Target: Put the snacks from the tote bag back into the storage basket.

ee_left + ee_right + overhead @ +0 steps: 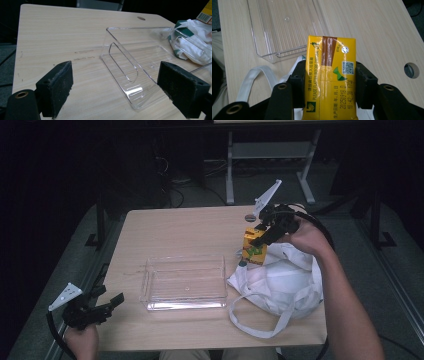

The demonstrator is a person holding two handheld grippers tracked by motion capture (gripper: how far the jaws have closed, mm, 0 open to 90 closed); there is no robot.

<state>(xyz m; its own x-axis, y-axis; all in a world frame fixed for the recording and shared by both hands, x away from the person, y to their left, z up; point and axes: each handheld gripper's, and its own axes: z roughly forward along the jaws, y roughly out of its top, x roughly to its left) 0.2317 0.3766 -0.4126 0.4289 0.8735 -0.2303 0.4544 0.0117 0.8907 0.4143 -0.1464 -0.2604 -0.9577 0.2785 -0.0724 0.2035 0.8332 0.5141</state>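
2 grippers at a wooden table (190, 227), right gripper (261, 236) clamped on a yellow drink carton (254, 247) (held upright) above a white cloth bag (280, 282), clear plastic tray (184, 282) just beside, left gripper (111, 304) empty, jaws wide.

Ahead of my left tongs (102, 308) the counter (175, 227) lies bare up to the clear tray (184, 282), whose raised walls block a low sweep to the right. The whole far-left stretch of counter is open. On the right, the white bag (280, 282) sits just beside the tray, its strap (260, 327) looping toward the near edge. My right tongs (260, 236), clamped on the carton (253, 247), hang above the bag with open air over the tray.
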